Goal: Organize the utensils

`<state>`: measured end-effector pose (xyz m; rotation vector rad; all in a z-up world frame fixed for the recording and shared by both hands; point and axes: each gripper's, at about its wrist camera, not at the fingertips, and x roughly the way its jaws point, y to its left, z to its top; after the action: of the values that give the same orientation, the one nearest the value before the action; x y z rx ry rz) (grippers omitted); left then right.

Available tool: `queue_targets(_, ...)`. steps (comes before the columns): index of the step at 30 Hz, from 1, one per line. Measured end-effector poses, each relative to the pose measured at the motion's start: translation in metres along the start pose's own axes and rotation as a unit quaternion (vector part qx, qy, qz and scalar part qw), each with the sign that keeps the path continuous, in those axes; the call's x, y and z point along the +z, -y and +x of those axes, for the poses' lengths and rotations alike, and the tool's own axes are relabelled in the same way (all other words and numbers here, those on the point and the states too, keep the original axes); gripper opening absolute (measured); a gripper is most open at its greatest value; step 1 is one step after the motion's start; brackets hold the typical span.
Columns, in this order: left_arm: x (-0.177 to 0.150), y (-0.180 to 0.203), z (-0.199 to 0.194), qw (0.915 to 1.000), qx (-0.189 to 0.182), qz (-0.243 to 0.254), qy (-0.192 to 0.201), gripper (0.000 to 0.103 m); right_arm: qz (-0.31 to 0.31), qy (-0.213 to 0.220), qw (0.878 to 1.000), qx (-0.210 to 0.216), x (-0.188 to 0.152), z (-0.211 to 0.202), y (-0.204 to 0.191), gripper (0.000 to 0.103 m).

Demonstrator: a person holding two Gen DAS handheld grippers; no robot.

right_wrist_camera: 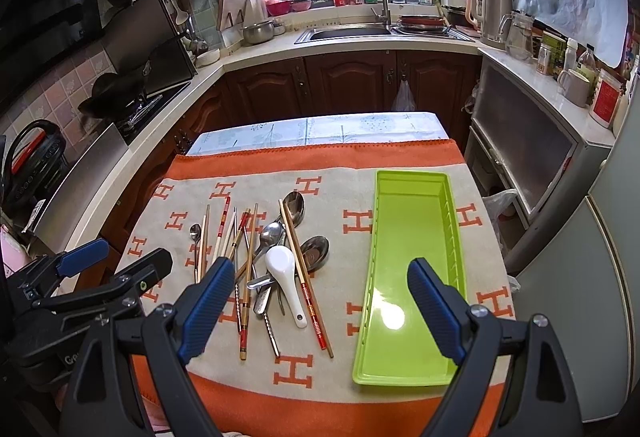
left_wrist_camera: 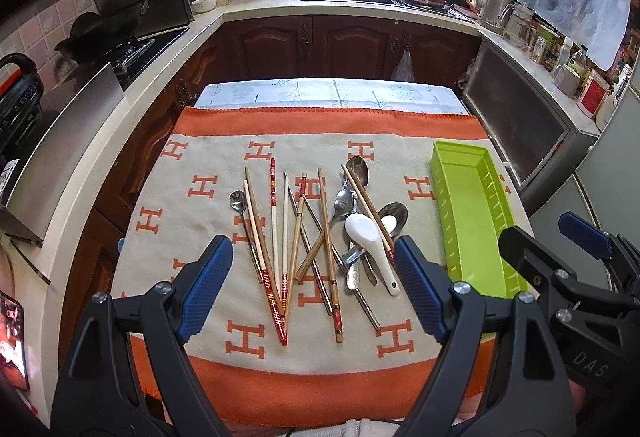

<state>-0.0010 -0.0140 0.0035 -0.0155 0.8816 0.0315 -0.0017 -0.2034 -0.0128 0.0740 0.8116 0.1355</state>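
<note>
Left wrist view: left gripper (left_wrist_camera: 310, 269) spread, empty, above chopsticks (left_wrist_camera: 276, 237); right gripper (right_wrist_camera: 320, 301) likewise spread. Chopsticks likely light, stiff, slick: pinch mid-shaft. White spoon (left_wrist_camera: 370, 245) probably fragile; take the handle. Green tray (right_wrist_camera: 408, 237) empty, rightward on cloth (left_wrist_camera: 200, 165).

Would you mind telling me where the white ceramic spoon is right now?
The white ceramic spoon lies in the pile of metal spoons on the blanket, left of the empty green tray.
</note>
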Motion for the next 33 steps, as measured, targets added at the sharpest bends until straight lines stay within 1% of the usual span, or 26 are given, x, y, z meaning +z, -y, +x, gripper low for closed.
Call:
queue_targets(10,-0.001,0.000,-0.001,1.0000,0.002,0.001,0.000,0.081,-0.001,0.001,1.000,0.000,-0.001,0.000,0.000,0.088)
queue_targets(17,-0.001,0.000,0.000,1.0000,0.002,0.002,-0.003,0.081,-0.005,0.001,1.000,0.001,0.005,0.000,0.002,0.084)
queue_targets(25,-0.001,0.000,0.001,1.0000,0.002,0.002,-0.003,0.081,-0.008,0.000,1.000,0.001,0.006,0.000,0.002,0.083)
queue_targets(30,0.002,-0.003,0.004,1.0000,-0.003,0.004,0.001,0.081,-0.017,0.004,1.000,-0.001,0.009,0.002,-0.002,0.083)
queue_targets(33,0.007,-0.009,0.006,1.0000,0.002,-0.001,0.006,0.081,-0.027,0.007,1.000,-0.001,0.014,0.002,-0.003,0.083)
